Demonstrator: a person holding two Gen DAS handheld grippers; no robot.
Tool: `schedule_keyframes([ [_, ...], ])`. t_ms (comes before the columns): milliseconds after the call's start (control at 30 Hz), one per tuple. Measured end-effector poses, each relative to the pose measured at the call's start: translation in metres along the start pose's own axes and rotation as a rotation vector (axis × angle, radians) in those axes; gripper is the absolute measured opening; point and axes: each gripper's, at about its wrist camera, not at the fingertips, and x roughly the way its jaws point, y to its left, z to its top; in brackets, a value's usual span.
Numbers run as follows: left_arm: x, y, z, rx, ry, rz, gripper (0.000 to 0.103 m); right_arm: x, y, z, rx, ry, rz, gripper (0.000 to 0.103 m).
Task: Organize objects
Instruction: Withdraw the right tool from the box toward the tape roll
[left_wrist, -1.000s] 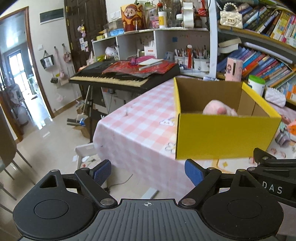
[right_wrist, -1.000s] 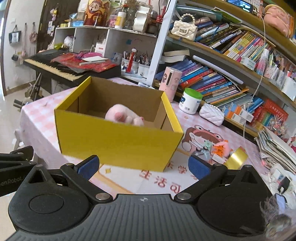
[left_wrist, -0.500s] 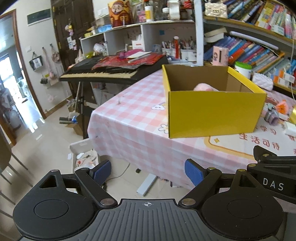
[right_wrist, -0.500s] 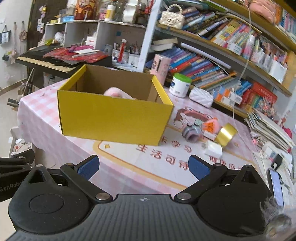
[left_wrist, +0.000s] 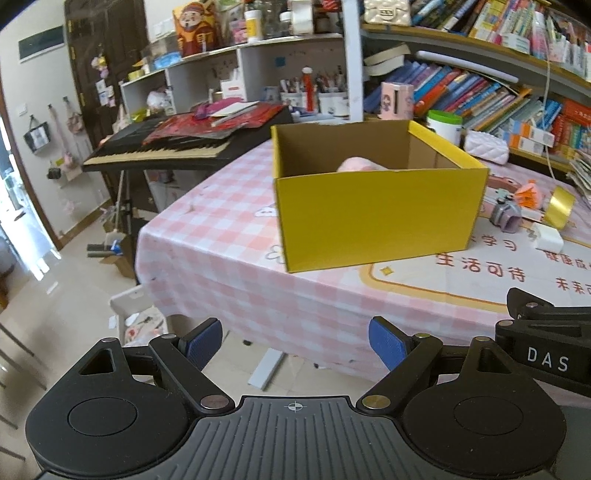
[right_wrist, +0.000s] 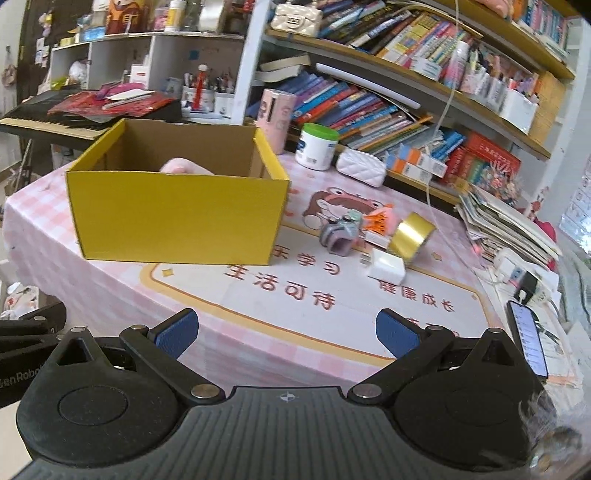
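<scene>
A yellow cardboard box (left_wrist: 376, 218) (right_wrist: 177, 218) stands open on the pink checked table (left_wrist: 214, 236), with a pink plush toy (left_wrist: 356, 165) (right_wrist: 181, 166) inside. To its right lie a grey toy (right_wrist: 340, 232), an orange toy (right_wrist: 380, 221), a gold tape roll (right_wrist: 410, 234) and a white charger (right_wrist: 386, 267). My left gripper (left_wrist: 295, 341) is open and empty, off the table's front edge. My right gripper (right_wrist: 286, 332) is open and empty, over the table's near edge.
A keyboard piano (left_wrist: 184, 147) stands left of the table. Bookshelves (right_wrist: 388, 103) run behind it, with a white jar (right_wrist: 317, 146) and a white quilted pouch (right_wrist: 360, 168). A phone (right_wrist: 526, 338) and paper stacks (right_wrist: 506, 225) lie at the right.
Both grippers have pulled back from the box toward the table's front edge. The box looks smaller and the small objects to its right have come into view. Both stay open.
</scene>
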Motion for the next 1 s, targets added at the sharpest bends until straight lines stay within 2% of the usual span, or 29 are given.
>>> schedule_keyframes([
  [433,0.011,-0.057,0.016,0.092,-0.010,-0.080,0.089,0.021,-0.056,-0.006,0.091,0.046,-0.075,0.103],
  [1000,0.033,-0.137,0.045,0.093,0.010,-0.077,0.089,0.072,-0.137,0.012,0.113,0.089,-0.059,0.103],
])
